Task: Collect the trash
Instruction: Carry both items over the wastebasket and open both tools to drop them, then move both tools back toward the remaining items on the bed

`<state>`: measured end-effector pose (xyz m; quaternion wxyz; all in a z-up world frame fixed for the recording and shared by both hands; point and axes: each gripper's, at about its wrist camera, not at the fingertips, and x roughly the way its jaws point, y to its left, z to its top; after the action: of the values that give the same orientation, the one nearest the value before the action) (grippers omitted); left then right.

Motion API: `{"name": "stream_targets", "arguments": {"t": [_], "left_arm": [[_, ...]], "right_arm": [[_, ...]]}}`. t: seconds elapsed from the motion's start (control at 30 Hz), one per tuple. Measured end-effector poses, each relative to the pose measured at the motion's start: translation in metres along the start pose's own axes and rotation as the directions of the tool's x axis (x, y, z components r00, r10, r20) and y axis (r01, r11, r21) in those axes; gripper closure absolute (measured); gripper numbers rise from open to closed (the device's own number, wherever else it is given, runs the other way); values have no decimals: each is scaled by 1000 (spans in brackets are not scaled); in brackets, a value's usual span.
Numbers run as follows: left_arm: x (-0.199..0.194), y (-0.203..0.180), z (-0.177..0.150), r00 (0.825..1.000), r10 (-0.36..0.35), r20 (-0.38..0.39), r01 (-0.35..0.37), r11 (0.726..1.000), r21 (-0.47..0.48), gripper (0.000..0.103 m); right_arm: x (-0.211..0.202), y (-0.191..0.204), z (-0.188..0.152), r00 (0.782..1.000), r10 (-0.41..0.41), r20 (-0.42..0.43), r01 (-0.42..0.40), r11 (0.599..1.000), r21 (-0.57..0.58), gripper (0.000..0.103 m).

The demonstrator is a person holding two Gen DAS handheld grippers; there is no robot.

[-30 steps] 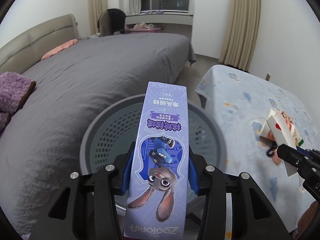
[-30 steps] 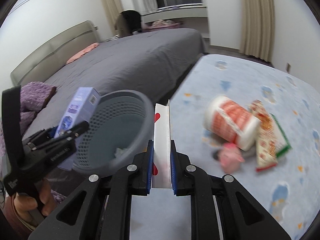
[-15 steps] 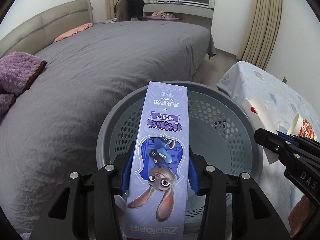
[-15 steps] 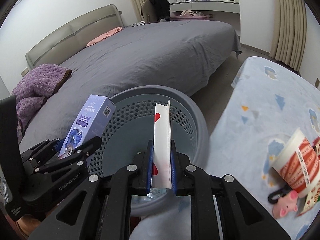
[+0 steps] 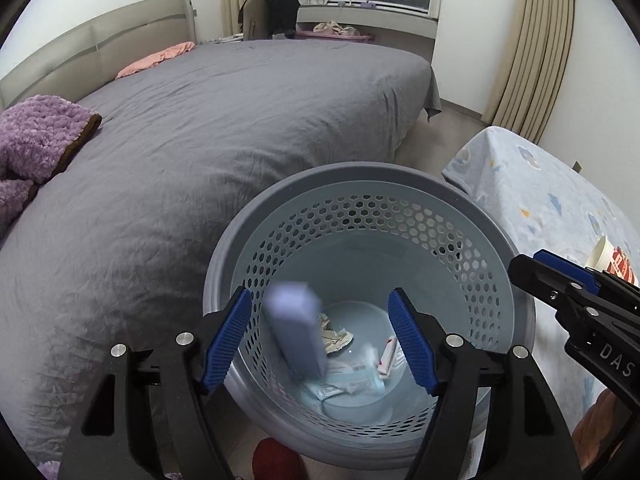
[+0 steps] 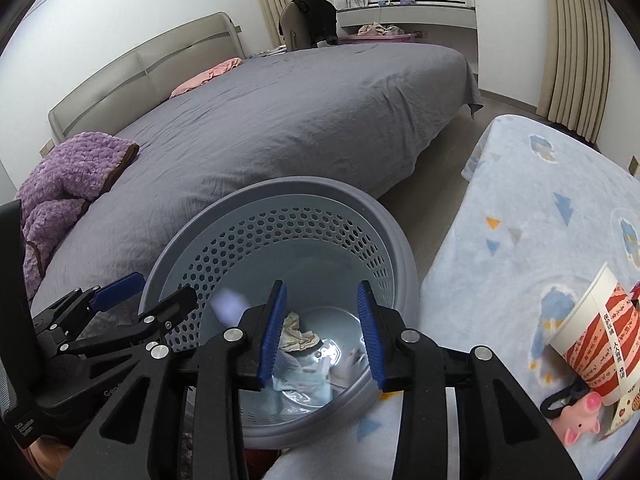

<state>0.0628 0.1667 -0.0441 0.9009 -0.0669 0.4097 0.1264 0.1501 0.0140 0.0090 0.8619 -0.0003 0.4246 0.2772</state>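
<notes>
A grey perforated basket (image 5: pixel 400 184) stands between the bed and the table; it also shows in the right wrist view (image 6: pixel 320 190). My left gripper (image 5: pixel 320 344) is open above the basket. A purple box (image 5: pixel 296 336), blurred, is falling inside the basket; it shows as a blur in the right wrist view (image 6: pixel 228 306). My right gripper (image 6: pixel 322 332) is open and empty above the basket. Crumpled paper (image 5: pixel 334 332) and wrappers (image 5: pixel 348 384) lie on the basket bottom. A small white carton (image 5: pixel 388 356) lies there too.
A grey bed (image 5: pixel 220 120) fills the left, with a purple blanket (image 5: pixel 36 136). The table with a light blue patterned cloth (image 6: pixel 540 220) is on the right. On it lie a red-and-white paper cup (image 6: pixel 596 336), a pink pig toy (image 6: pixel 582 426) and a snack wrapper.
Both grippers have opened over the basket. The purple box has left my left gripper and is dropping. The white carton has left my right gripper and lies in the basket.
</notes>
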Motion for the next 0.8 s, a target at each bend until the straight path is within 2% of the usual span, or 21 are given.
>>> {"name": "stream_targets", "arguments": {"t": [0.8], "left_arm": [[-5,4,0,1000,14,15,-14,1000,-13,19]], "right_arm": [[-12,-3,-5,999,-41,10,41,999,10,68]]}}
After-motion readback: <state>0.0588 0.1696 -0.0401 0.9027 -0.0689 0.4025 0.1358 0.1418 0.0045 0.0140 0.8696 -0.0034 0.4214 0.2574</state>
